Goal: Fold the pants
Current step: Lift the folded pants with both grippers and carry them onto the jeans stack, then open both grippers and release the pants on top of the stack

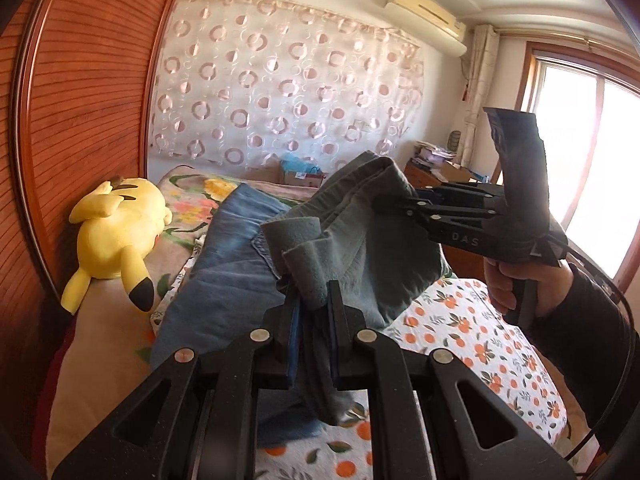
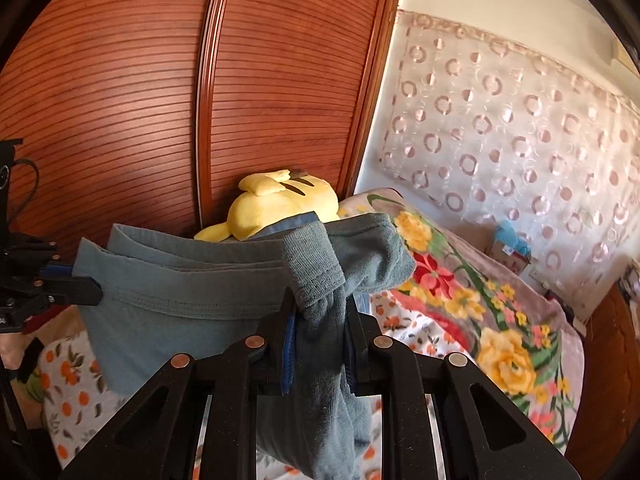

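Grey-teal fleece pants (image 1: 360, 240) held up in the air above the bed, stretched between both tools. Left gripper (image 1: 310, 300) clamped on a bunched fold of the fabric, cloth squeezed between its two black fingers. Right gripper (image 2: 318, 312) likewise pinched tight on a gathered hem, a leg drooping down through the gap.

Left wrist view only: the right gripper seen from outside (image 1: 404, 204), biting the far end of the pants, the person's right hand (image 1: 508, 284) on its handle, cable trailing; a bright window (image 1: 592, 160) at right, white wall air conditioner (image 1: 428, 8), wooden side table with clutter (image 1: 432, 164), and a blue denim garment (image 1: 224, 256) lying on the bed under the lifted pants.

Right wrist view only: the left gripper from outside (image 2: 86, 290), nipping the flat edge of the pants; the cloth spans taut between the two tools.

Both views: yellow plush toy (image 1: 116, 236) against the brown slatted wardrobe door (image 2: 160, 100), floral blanket (image 2: 480, 312), orange-print white bedsheet (image 1: 480, 340), circle-pattern sheer curtain (image 1: 280, 76).

Wardrobe is close on the left side; open sheet on the window side of the bed.
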Available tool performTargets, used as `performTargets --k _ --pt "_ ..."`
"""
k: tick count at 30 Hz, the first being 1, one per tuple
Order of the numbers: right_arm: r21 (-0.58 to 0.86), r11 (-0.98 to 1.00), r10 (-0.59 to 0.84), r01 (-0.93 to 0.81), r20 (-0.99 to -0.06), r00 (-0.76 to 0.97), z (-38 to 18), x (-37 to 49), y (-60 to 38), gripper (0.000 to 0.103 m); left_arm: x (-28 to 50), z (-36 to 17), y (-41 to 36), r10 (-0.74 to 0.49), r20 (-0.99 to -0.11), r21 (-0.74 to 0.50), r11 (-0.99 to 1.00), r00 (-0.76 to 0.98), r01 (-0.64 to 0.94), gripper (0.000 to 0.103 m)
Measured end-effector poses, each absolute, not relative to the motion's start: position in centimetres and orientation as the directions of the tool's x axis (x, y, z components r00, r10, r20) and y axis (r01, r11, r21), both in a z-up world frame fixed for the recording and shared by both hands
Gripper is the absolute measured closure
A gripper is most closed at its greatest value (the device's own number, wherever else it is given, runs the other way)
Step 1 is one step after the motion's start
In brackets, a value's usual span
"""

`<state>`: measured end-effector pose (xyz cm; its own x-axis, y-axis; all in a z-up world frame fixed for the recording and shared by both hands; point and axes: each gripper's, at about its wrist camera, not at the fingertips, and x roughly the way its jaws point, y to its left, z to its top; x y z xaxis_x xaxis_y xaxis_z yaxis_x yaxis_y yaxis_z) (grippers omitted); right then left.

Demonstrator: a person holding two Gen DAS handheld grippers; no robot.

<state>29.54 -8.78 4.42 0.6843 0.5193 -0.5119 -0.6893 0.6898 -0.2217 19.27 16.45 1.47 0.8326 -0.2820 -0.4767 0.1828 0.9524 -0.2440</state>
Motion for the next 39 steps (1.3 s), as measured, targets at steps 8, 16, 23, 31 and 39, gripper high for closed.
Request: performTargets --k 8,16,23,31,39 --pt "-0.236 0.643 0.527 -0.729 -0.554 0.644 4.0 33.7 -5.1 0.083 20.3 -0.1 18.3 -0.281 -0.487 -0.288 0.946 0.827 0.151 0.091" --pt "-0.217 0.585 0.573 -0.782 -0.572 0.587 3.7 37.1 -2.2 0.083 20.5 -1.2 19.8 -0.268 -0.508 -0.315 0.942 0.819 0.113 0.091" --pt "-0.164 0.595 0.585 -0.787 -0.583 0.564 2.0 39.2 -1.1 0.075 20.6 -2.2 20.5 -0.251 -0.543 -0.318 0.945 0.801 0.08 0.09" --pt "-0.081 0.703 0.571 -0.707 -0.527 0.629 3.1 39.4 -4.5 0.058 20.0 -2.5 20.4 -0.197 -0.565 -0.273 0.961 0.801 0.044 0.074" --pt "-0.03 0.756 0.56 -0.654 -0.489 0.669 2.1 35.0 -9.2 0.057 19.0 -1.1 20.9 -0.14 -0.529 -0.233 0.972 0.837 0.015 0.057"
